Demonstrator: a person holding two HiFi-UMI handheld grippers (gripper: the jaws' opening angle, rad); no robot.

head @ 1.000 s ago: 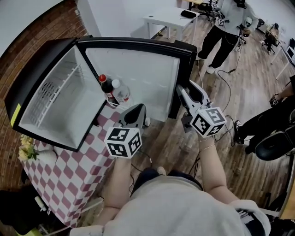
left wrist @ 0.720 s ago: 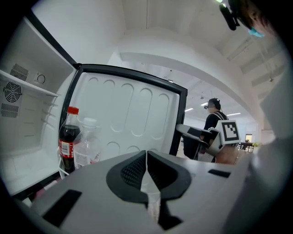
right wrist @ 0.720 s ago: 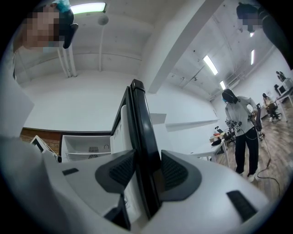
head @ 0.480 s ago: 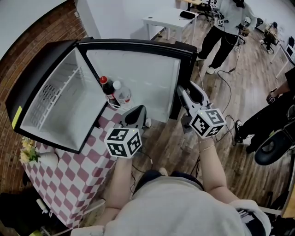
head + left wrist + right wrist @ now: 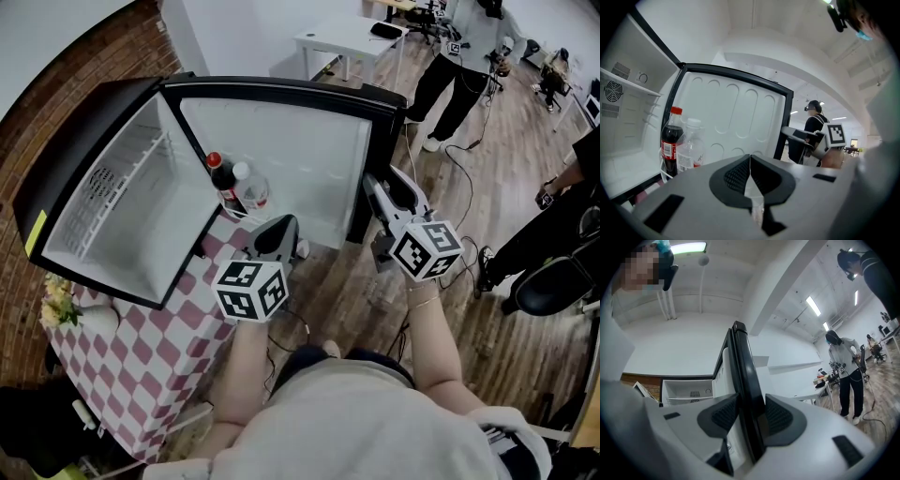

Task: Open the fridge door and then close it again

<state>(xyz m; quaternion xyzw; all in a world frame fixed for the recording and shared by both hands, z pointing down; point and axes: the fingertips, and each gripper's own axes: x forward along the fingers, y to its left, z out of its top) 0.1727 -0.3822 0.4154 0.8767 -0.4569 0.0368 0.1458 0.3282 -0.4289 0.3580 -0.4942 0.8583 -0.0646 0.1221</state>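
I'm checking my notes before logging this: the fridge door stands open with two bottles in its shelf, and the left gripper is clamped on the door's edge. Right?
One slip: it is the right gripper, not the left, that is clamped on the edge of the fridge door, as the right gripper view shows. The left gripper is shut on nothing. The rest stands.

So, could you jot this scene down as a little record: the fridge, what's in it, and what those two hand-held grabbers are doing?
Fridge door: swung wide open
Right gripper: jaws closed on the door's black outer edge
Left gripper: jaws together, nothing between them, facing the inside of the door
In the door: cola bottle with red cap and clear bottle with white cap, side by side
Fridge cabinet: wire shelf, no food visible
Support: table with pink-and-white checked cloth
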